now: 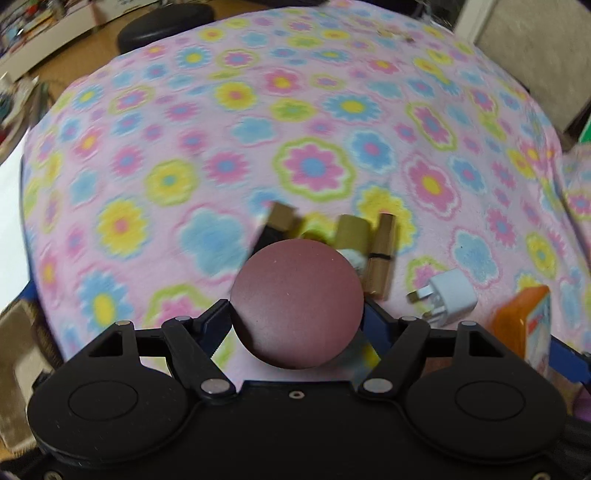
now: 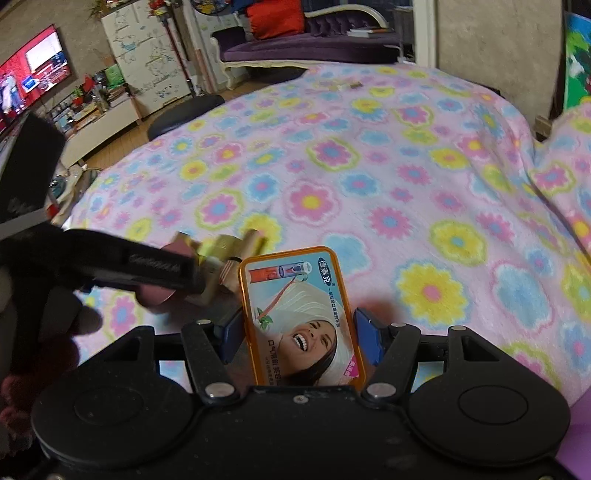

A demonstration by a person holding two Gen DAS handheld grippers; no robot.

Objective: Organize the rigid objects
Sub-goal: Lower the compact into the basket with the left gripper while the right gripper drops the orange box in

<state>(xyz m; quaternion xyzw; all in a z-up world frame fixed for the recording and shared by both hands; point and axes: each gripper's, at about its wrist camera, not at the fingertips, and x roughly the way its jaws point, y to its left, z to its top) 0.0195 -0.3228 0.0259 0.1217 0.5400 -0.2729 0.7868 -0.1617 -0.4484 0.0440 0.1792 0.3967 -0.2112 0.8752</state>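
Left hand-held gripper (image 1: 297,314) is clamped on a maroon disc (image 1: 295,302), w/ the gold tubes (image 1: 382,254) and white charger (image 1: 452,295) just ahead-right on the floral blanket (image 1: 314,122). Right hand-held gripper (image 2: 299,339) grips an orange tin (image 2: 303,321) lengthwise (long axis pointing forward); open blanket lies ahead and right.

A pink fleece blanket (image 2: 369,177) printed with yellow, blue and pink flowers covers the broad surface in the near and middle ground. At the far side stands a purple tufted sofa (image 2: 314,44) with a cream carved frame and a red cushion (image 2: 275,16). To the far left, a lit television (image 2: 33,70) hangs on a grey wall above a low cluttered shelf (image 2: 99,114). A white cabinet (image 2: 147,55) with cartoon prints stands beside it. The floor (image 2: 118,151) is brown wood. A dark round stool (image 2: 184,114) sits at the blanket's far left edge.
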